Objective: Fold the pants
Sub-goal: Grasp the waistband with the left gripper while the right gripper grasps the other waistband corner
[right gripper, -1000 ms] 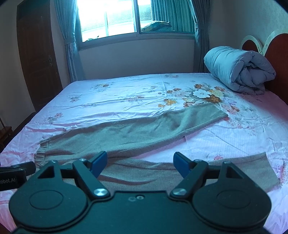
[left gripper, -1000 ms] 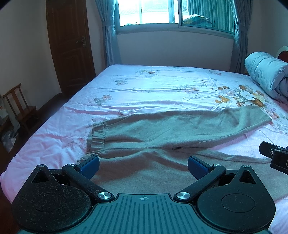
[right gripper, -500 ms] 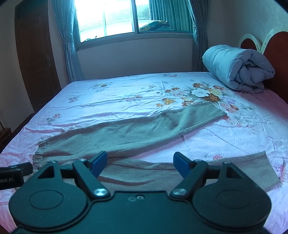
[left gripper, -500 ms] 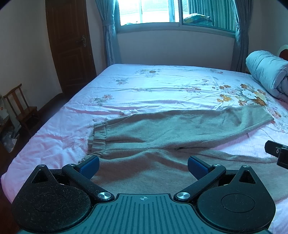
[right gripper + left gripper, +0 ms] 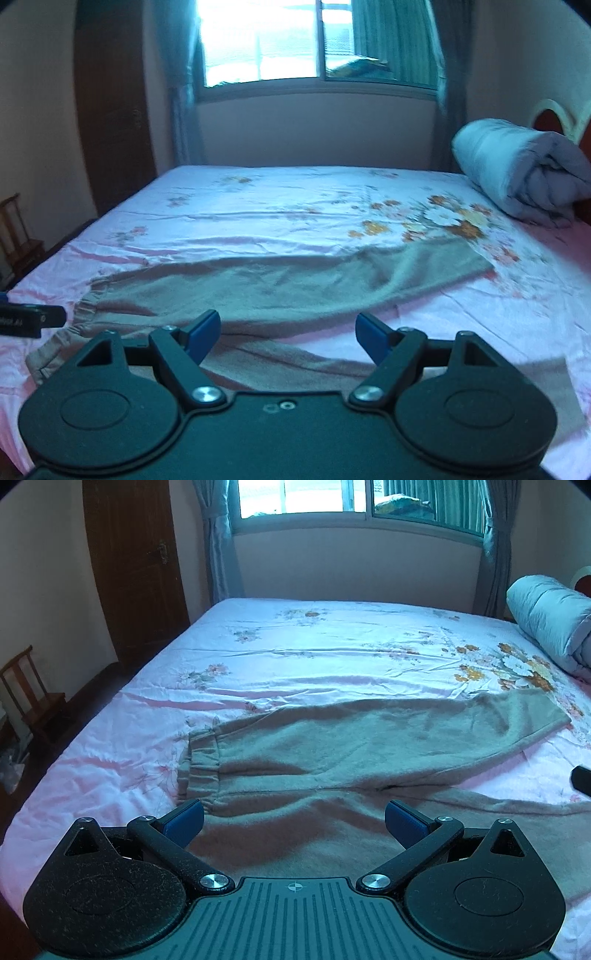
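Grey-brown sweatpants [image 5: 332,746] lie flat on the pink floral bed sheet [image 5: 314,657], waistband at the left, two legs spread to the right in a V. They also show in the right wrist view [image 5: 295,280]. My left gripper [image 5: 293,818] is open and empty, above the near waist part of the pants. My right gripper [image 5: 288,330] is open and empty, above the near leg. An edge of the right gripper [image 5: 581,781] shows in the left view, and the left gripper [image 5: 26,319] shows at the left edge of the right view.
A rolled grey duvet [image 5: 524,170] lies at the head of the bed on the right by the headboard [image 5: 554,118]. A wooden chair [image 5: 29,698] and a dark door [image 5: 136,568] stand left of the bed. A window [image 5: 354,498] is behind.
The right gripper has swung left and lower over the pants, its view now blurred. The left gripper has turned slightly left. Both stay open; the pants have not moved.
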Available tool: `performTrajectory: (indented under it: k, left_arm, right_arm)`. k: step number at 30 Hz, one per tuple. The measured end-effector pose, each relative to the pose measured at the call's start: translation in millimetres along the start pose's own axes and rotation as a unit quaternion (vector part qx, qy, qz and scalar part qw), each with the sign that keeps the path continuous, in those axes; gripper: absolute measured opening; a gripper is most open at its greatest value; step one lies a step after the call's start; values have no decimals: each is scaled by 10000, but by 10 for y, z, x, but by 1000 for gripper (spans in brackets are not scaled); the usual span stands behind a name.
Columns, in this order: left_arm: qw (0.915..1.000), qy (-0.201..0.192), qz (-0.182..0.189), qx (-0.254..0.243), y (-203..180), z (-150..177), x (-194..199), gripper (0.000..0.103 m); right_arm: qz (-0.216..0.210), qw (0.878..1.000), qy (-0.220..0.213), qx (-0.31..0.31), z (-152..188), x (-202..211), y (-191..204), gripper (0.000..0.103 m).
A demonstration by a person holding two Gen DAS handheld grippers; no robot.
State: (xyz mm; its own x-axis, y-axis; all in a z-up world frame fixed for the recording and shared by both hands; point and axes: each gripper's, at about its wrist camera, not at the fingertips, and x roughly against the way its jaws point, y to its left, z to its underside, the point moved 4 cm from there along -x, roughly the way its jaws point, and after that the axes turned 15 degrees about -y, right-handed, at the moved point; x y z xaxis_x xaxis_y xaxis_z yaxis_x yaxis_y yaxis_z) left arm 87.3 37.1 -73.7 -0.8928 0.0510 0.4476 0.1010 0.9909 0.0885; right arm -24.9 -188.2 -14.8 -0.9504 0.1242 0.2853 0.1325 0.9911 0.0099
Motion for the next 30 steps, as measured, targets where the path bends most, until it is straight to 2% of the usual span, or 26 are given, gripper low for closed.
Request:
performTrajectory:
  k: [5, 10, 17, 24, 29, 30]
  left_arm:
    - [9996, -15, 137, -226, 138, -43, -368, 103]
    - [9994, 110, 161, -293, 349, -92, -861, 103]
    - [9981, 268, -21, -558, 563, -165, -1493, 103]
    - [9957, 541, -305, -686, 936, -138, -2161, 103]
    - [9929, 689, -160, -955, 1108, -101, -2629, 102]
    - [9921, 726, -77, -1015, 1123, -100, -2711, 97]
  right_arm:
    - [-366, 9992, -111, 110, -25, -256, -102, 74]
    - [-807, 9948, 343, 511, -10, -706, -177, 74]
    - [-971, 9918, 509, 660, -64, -1152, -168, 74]
    - [-1147, 9884, 628, 777, -78, -1562, -83, 74]
    - [-1332, 9840, 839, 831, 5, -1868, 18, 74]
    - [-1355, 9834, 876, 832, 17, -1922, 30, 74]
